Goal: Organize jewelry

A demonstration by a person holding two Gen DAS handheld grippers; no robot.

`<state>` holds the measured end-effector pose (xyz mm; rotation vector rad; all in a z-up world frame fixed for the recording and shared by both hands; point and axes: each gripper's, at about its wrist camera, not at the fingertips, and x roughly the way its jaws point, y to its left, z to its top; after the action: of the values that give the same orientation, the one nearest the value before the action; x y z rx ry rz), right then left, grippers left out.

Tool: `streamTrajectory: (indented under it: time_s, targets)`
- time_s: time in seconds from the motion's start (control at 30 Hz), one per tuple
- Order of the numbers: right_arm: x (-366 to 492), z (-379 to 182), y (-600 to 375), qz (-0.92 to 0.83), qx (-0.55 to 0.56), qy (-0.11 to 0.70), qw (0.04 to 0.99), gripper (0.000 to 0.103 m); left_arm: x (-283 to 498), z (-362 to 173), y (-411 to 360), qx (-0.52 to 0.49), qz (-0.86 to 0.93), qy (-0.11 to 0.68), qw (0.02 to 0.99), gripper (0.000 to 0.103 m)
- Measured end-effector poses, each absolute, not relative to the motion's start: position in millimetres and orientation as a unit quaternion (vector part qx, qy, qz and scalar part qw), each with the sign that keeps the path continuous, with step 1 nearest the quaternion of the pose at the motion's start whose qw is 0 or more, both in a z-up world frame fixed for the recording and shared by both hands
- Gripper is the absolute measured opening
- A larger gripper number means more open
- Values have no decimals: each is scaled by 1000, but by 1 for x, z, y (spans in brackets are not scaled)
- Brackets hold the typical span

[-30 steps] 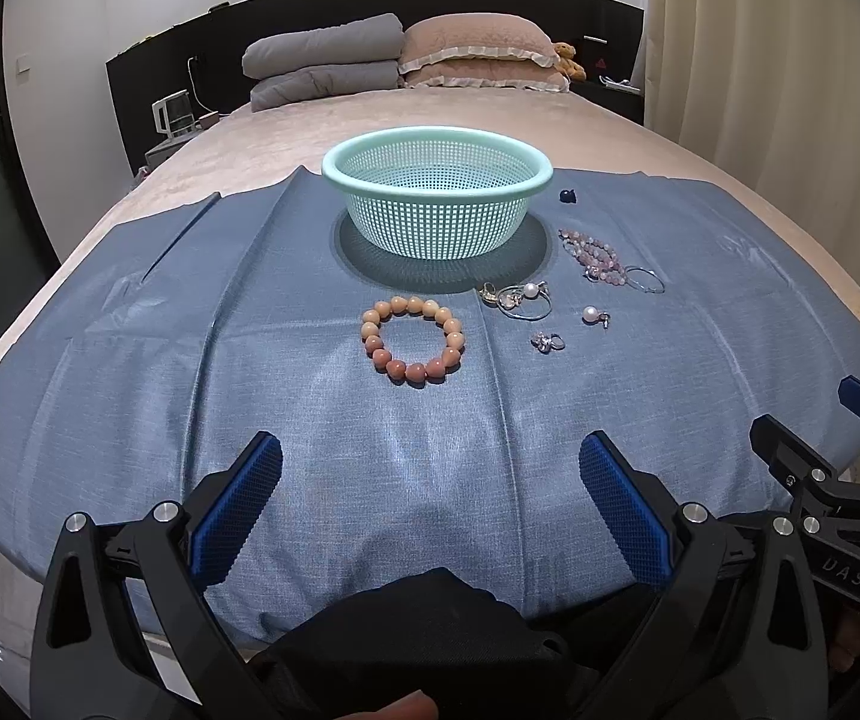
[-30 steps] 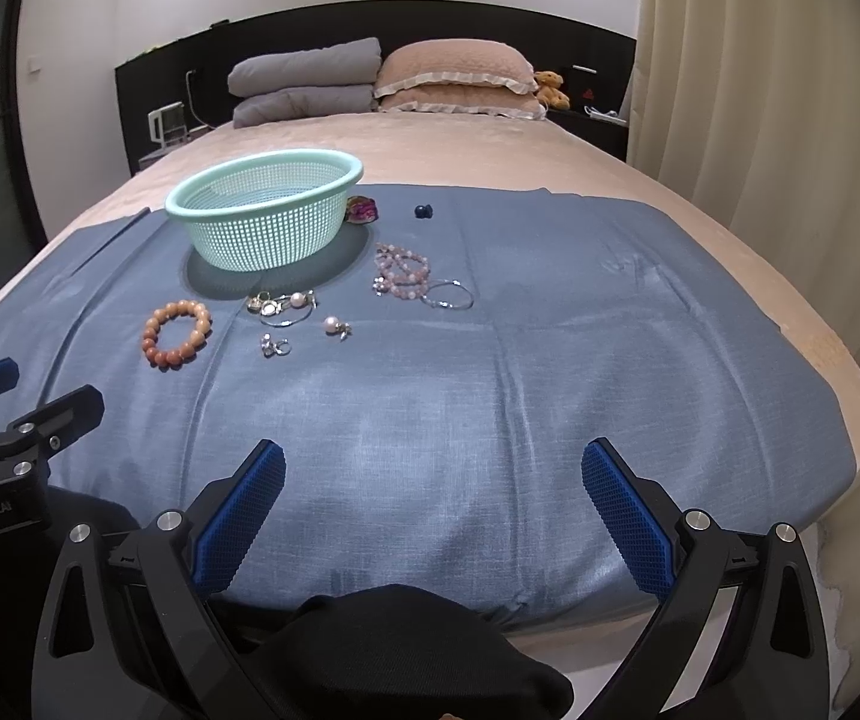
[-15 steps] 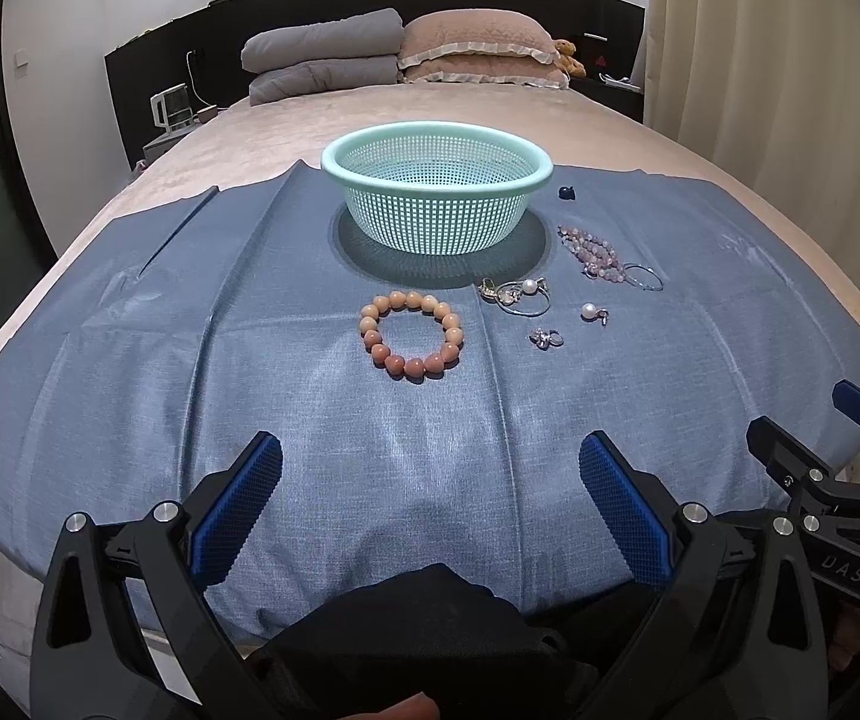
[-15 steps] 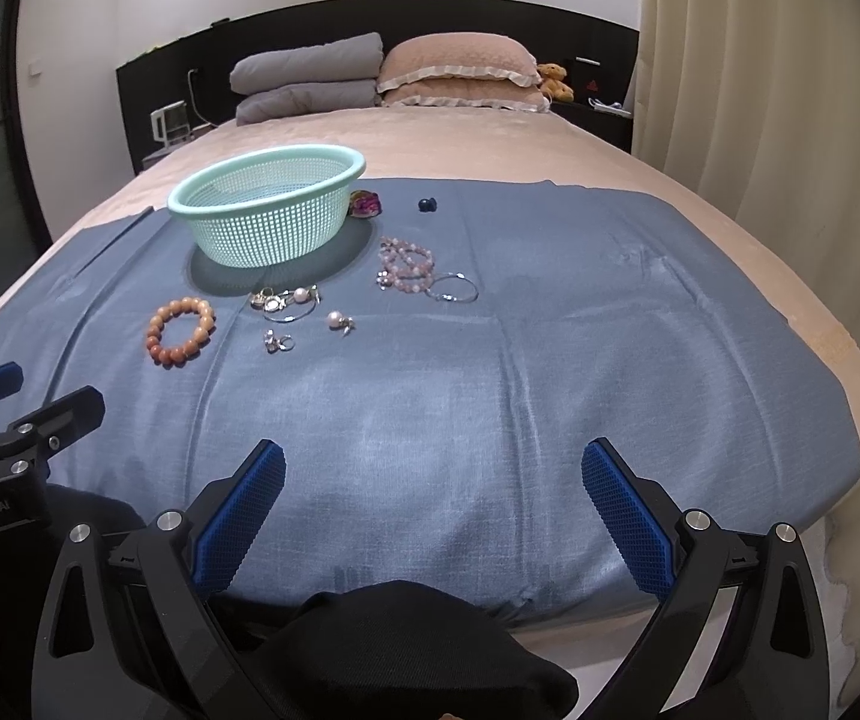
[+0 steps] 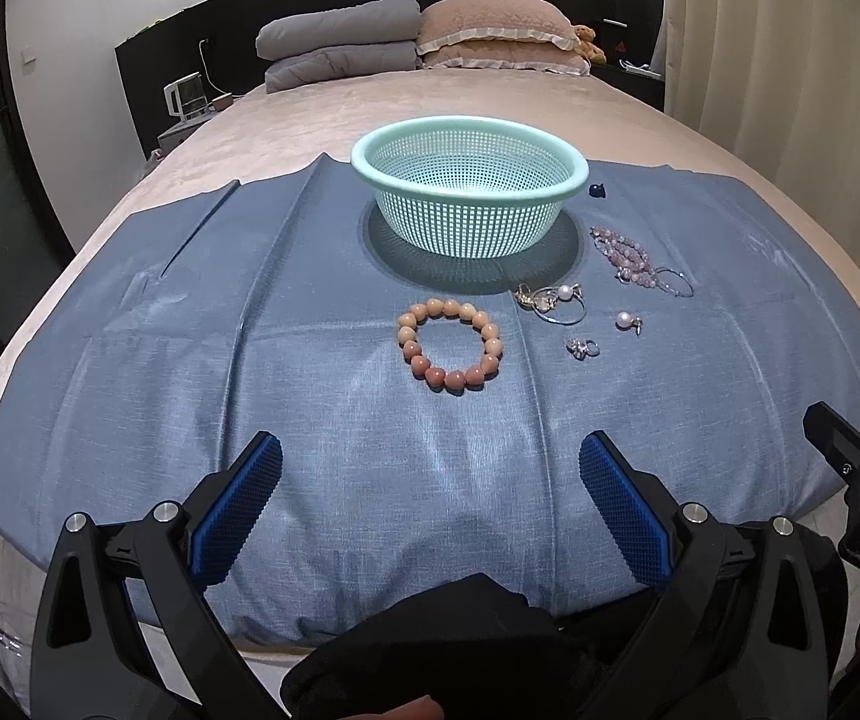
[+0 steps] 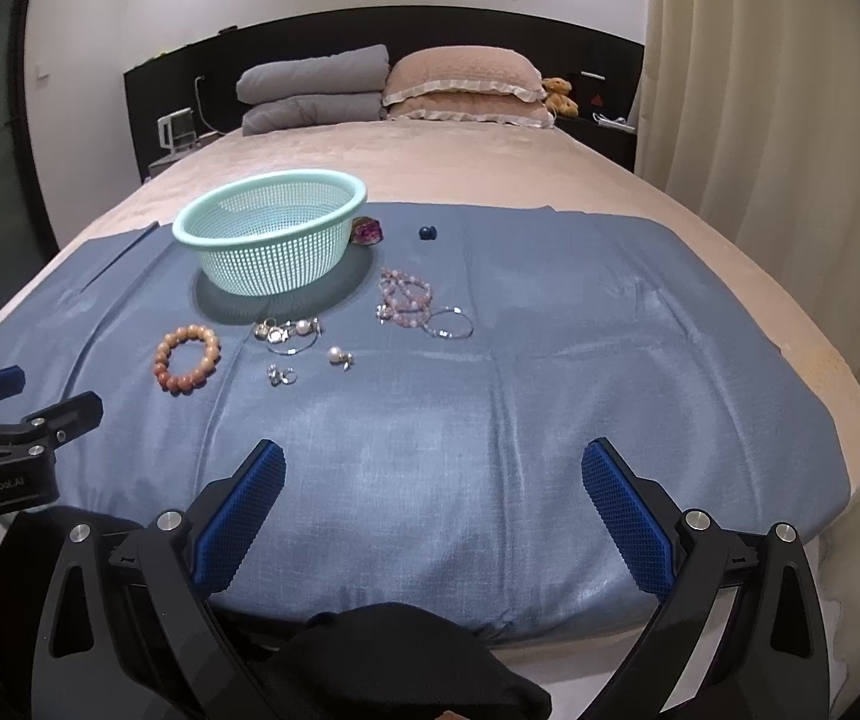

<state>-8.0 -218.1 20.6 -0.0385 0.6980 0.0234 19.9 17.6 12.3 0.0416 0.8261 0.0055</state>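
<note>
A mint-green mesh basket (image 5: 469, 147) (image 6: 213, 213) stands on a blue cloth (image 5: 189, 360) (image 6: 610, 330) spread over the bed. In front of it lies an orange bead bracelet (image 5: 449, 345) (image 6: 187, 358). To its right are a silver ring with a pearl (image 5: 553, 300) (image 6: 288, 333), a pearl earring (image 5: 628, 320) (image 6: 339, 356), a small silver ring (image 5: 583, 348) (image 6: 281, 375), and a pink bead bracelet beside a thin silver bangle (image 5: 628, 255) (image 6: 408, 297). My left gripper (image 5: 430, 480) hangs open near the cloth's front edge, well short of the bracelet. My right gripper (image 6: 433, 483) is open too, empty, to the right.
A dark blue bead (image 6: 427, 233) and a purple-pink trinket (image 6: 368, 231) lie behind the basket. Pillows (image 6: 466, 84) and a folded grey quilt (image 6: 315, 90) sit at the headboard. A curtain (image 6: 760, 120) hangs on the right. The bed's front edge is just below both grippers.
Both grippers have crept slightly forward and to the left over the cloth; the jewellery and basket have not moved. Jaws stay open.
</note>
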Motion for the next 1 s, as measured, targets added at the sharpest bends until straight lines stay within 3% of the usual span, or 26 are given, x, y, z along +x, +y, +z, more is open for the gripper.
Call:
streamTrajectory:
  time_s: [0.47, 0.7, 1.0]
  targets:
    - [50, 90, -242, 20, -3, 266, 964, 95, 73, 50, 26, 64, 3, 373, 925, 97]
    - [101, 72, -249, 23, -13, 286, 958, 95, 113, 24, 27, 81, -13, 400, 913, 97]
    - [159, 3, -250, 45, -21, 358, 932, 95, 142, -24, 19, 122, -56, 433, 891, 97]
